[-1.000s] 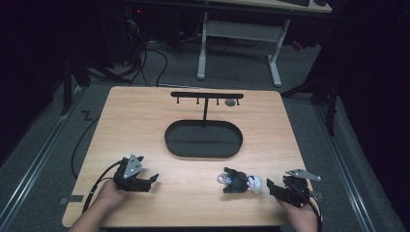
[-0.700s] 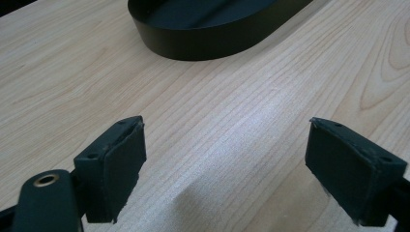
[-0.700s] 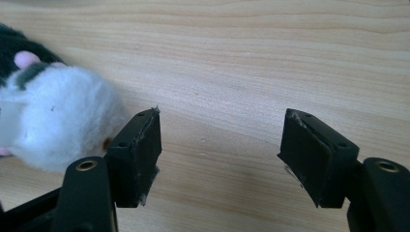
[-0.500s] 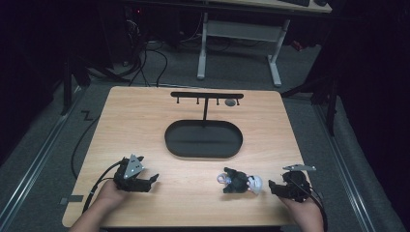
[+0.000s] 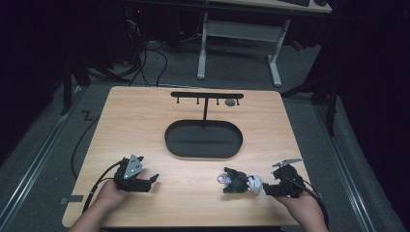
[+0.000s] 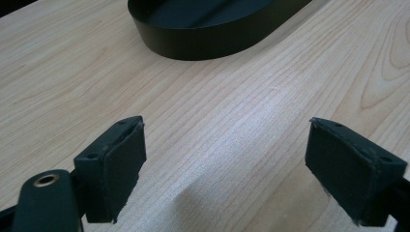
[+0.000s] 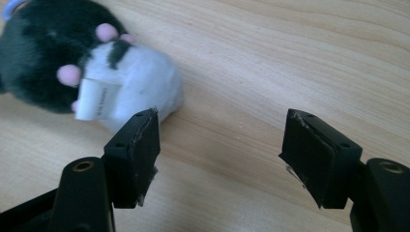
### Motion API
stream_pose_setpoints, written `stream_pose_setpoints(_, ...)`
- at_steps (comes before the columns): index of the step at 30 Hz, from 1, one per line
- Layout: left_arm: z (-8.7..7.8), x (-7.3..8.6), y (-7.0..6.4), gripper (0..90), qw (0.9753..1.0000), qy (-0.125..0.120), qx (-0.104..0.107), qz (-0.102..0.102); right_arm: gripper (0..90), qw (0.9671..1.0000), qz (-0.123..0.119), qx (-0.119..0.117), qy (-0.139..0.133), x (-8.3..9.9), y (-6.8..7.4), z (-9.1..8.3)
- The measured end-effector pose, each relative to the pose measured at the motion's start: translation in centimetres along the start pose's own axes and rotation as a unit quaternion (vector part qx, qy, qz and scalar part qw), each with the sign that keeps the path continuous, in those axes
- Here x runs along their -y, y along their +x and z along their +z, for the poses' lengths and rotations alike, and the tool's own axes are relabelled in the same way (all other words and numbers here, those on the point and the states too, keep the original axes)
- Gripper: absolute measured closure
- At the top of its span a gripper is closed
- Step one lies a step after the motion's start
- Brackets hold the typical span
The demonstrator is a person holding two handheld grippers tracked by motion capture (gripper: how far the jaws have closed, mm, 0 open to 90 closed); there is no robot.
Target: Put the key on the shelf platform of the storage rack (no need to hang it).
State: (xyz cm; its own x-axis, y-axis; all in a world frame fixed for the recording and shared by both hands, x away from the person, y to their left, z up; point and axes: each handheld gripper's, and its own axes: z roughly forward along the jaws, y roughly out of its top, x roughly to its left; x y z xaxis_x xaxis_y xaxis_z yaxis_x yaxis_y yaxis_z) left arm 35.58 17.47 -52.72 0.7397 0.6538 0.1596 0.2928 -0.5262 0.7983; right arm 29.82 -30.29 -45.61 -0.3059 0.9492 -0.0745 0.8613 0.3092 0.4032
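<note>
A small black and white plush toy [image 5: 238, 181] with pink paws and a white tag lies on the wooden table near the front right. In the right gripper view the plush toy [image 7: 82, 67] sits at the upper left, just beyond the left jaw. My right gripper [image 5: 269, 188] is open beside the toy, with bare wood between its jaws [image 7: 220, 154]. My left gripper [image 5: 151, 181] rests open at the front left, nothing between its jaws [image 6: 227, 164]. A black oval tray [image 5: 203, 151] lies mid-table, and its near wall [image 6: 208, 43] appears ahead of the left gripper.
A black T-shaped rack [image 5: 206, 95] with small hooks stands behind the tray; a small round object [image 5: 230, 102] hangs near its right end. A cable [image 5: 80, 145] trails off the table's left side. Desk legs [image 5: 273, 53] stand on the floor beyond.
My right gripper has shifted slightly toward the plush toy. The left gripper and the toy have stayed put.
</note>
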Motion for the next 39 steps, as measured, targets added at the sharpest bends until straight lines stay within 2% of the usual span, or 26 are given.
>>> stream_pose_setpoints(2, 0.0, 0.0, 0.0, 15.4, 1.0, 0.001, 0.0, 0.0, 29.3, 1.0, -0.005, -0.002, 0.003, -0.1, 0.2, -0.1)
stream_pose_setpoints(3, 0.0, 0.0, 0.0, 15.4, 1.0, 0.001, 0.0, 0.001, 26.9, 0.9996, -0.024, -0.005, 0.011, -0.3, 0.5, -0.4)
stream_pose_setpoints(9, 0.0, 0.0, 0.0, 15.4, 1.0, 0.001, -0.001, 0.001, 21.1, 0.9979, -0.057, -0.021, 0.023, -1.0, 1.6, -0.9)
stream_pose_setpoints(11, 0.0, 0.0, 0.0, 15.4, 1.0, 0.001, -0.001, 0.0, 16.9, 0.9974, -0.063, -0.026, 0.024, -1.3, 2.0, -0.9)
stream_pose_setpoints(15, 0.1, 0.0, 0.0, 15.4, 1.0, 0.0, 0.0, -0.002, 14.9, 0.9967, -0.067, -0.035, 0.03, -1.6, 2.4, -0.6)
stream_pose_setpoints(21, 0.1, 0.0, 0.0, 15.4, 1.0, 0.0, 0.001, -0.004, 14.6, 0.9951, -0.079, -0.043, 0.041, -2.0, 2.9, 0.1)
stream_pose_setpoints(27, 0.0, 0.0, 0.0, 15.4, 1.0, 0.001, 0.0, -0.002, 15.0, 0.9916, -0.107, -0.047, 0.056, -2.8, 3.5, 1.5)
stream_pose_setpoints(32, 0.0, 0.0, 0.0, 15.4, 1.0, 0.001, 0.001, -0.003, 15.7, 0.9897, -0.12, -0.05, 0.06, -3.3, 4.1, 2.3)
stream_pose_setpoints(35, 0.0, 0.0, 0.0, 15.4, 1.0, 0.001, 0.002, -0.002, 15.2, 0.9887, -0.132, -0.049, 0.051, -3.8, 4.5, 2.8)
stream_pose_setpoints(39, 0.0, 0.0, 0.0, 15.4, 1.0, 0.001, 0.001, -0.002, 15.3, 0.9883, -0.133, -0.051, 0.054, -4.2, 4.7, 3.1)
